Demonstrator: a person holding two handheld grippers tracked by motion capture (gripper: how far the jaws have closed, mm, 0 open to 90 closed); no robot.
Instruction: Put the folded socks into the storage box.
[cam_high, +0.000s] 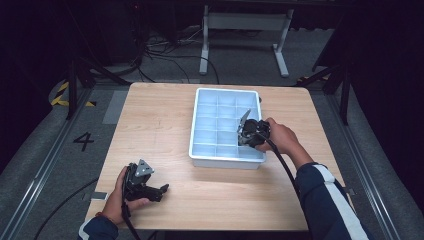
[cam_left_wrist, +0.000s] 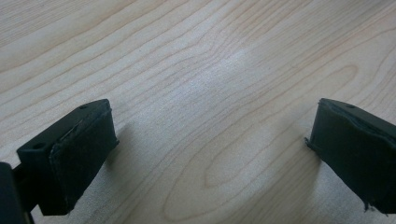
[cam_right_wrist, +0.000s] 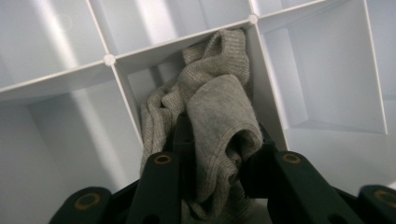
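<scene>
A grey knitted sock (cam_right_wrist: 210, 107) hangs crumpled into one compartment of the white divided tray (cam_right_wrist: 65, 74). My right gripper (cam_right_wrist: 217, 149) is shut on it, the black jaws pinching its folded cuff. In the high view the right gripper (cam_high: 243, 134) points into the tray (cam_high: 200, 100) near its front right part, held by the person's right hand. My left gripper (cam_high: 162, 190) lies low on the wooden table (cam_high: 150, 125) at the front left. Its jaws stand wide apart in the left gripper view (cam_left_wrist: 205, 149), with bare wood between them.
The tray stands right of the table's middle and has several compartments. Beyond the far edge are the legs of a white stand (cam_high: 205, 45) and cables on the grey floor. A black cable (cam_high: 282, 162) trails from the right gripper along the sleeve.
</scene>
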